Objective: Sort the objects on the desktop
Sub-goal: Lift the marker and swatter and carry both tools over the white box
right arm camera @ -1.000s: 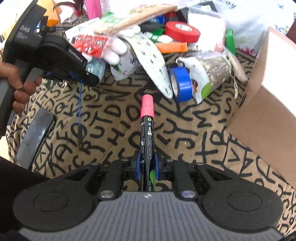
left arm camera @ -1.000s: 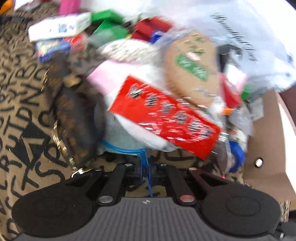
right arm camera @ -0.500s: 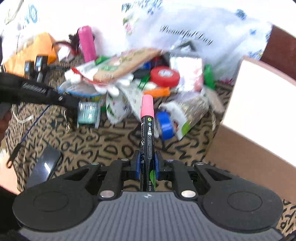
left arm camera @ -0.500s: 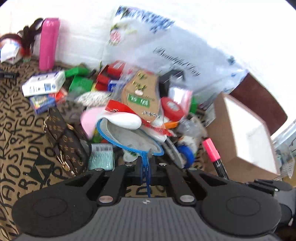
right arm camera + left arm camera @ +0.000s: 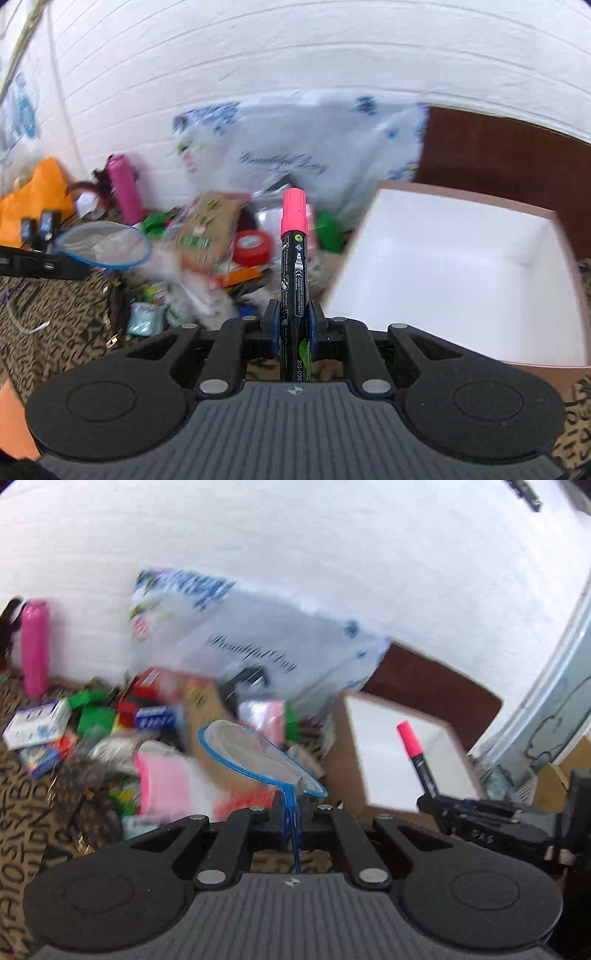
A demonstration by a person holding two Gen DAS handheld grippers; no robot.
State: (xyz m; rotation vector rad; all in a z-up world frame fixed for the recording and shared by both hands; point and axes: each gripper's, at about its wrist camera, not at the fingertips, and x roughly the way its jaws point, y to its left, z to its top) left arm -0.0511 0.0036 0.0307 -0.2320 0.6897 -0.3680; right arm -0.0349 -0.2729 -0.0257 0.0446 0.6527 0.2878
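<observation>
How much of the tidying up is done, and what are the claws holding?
Nothing looks put away yet: the white inside of the cardboard box shows nothing in it. In hand: the right claw grips a pink-capped marker, and the left claw pinches the handle of a blue-rimmed net. Left to do: nearly everything, since the pile of clutter still covers the patterned cloth.

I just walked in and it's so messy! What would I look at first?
Probably the marker with the bright pink cap, clamped in the right tool beside the big open box. Next, the blue-rimmed net that the left tool holds by its handle above the colourful pile on the lettered cloth.
</observation>
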